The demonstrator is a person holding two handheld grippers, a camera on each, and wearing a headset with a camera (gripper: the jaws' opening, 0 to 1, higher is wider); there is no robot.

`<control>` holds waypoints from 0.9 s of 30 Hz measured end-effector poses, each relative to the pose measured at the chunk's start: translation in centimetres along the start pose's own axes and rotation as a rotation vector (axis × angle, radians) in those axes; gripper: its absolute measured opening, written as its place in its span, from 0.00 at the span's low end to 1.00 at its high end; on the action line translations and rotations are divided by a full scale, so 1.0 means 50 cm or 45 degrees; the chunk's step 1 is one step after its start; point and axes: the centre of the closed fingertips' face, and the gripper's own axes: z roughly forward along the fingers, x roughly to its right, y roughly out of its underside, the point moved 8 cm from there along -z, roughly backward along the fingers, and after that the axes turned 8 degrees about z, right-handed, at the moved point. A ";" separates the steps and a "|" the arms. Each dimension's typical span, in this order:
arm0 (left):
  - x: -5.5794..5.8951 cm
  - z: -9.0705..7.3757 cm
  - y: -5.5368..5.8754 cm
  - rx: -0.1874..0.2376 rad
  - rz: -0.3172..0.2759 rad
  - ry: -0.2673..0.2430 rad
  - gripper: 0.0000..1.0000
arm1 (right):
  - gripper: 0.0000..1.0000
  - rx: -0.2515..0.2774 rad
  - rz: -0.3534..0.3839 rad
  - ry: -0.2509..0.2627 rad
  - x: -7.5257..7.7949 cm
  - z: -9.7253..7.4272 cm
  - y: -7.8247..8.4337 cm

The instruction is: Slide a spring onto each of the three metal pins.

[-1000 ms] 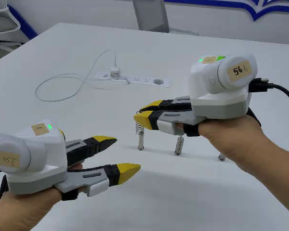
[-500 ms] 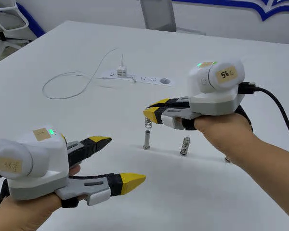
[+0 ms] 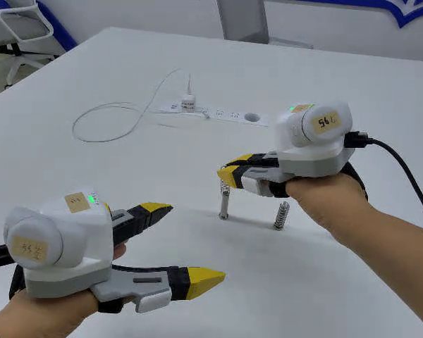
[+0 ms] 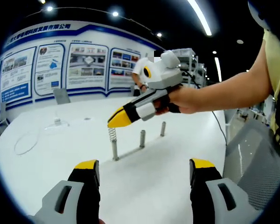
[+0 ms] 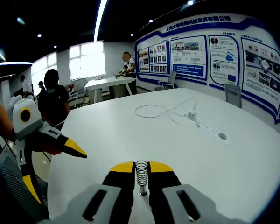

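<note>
**Count of items, by kind.** Two hand-held grippers: left gripper [image 3: 195,242] and right gripper [image 3: 224,174]. Three upright metal pins [image 4: 115,153] in a row on one white table [image 3: 92,176]. Two springs can be counted: first spring [image 5: 141,172] at the nearest pin's top, second spring [image 3: 282,214] around the middle pin. The far pin is too small to judge. One power strip [image 3: 218,113], one white cable [image 3: 75,128], two chairs [image 3: 21,24].

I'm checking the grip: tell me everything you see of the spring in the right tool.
The spring is a small coil of bright silvery wire, upright, pinched near its top between the right tool's yellow tips. Its lower end sits at the top of a thin metal pin standing on the white table.
</note>
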 end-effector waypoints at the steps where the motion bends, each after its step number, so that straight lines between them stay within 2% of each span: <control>1: 0.000 0.000 0.001 -0.003 0.001 0.000 0.81 | 0.12 -0.001 0.000 0.002 0.001 0.000 0.001; 7: 0.000 0.002 0.006 -0.014 -0.008 0.007 0.80 | 0.12 -0.005 0.017 0.004 0.005 0.003 0.013; 13: 0.001 0.005 0.005 -0.013 -0.007 0.012 0.80 | 0.12 -0.020 0.039 0.018 0.008 0.010 0.040; 27: -0.001 0.004 0.007 -0.020 -0.014 0.005 0.80 | 0.12 -0.130 0.018 0.045 0.011 0.040 0.080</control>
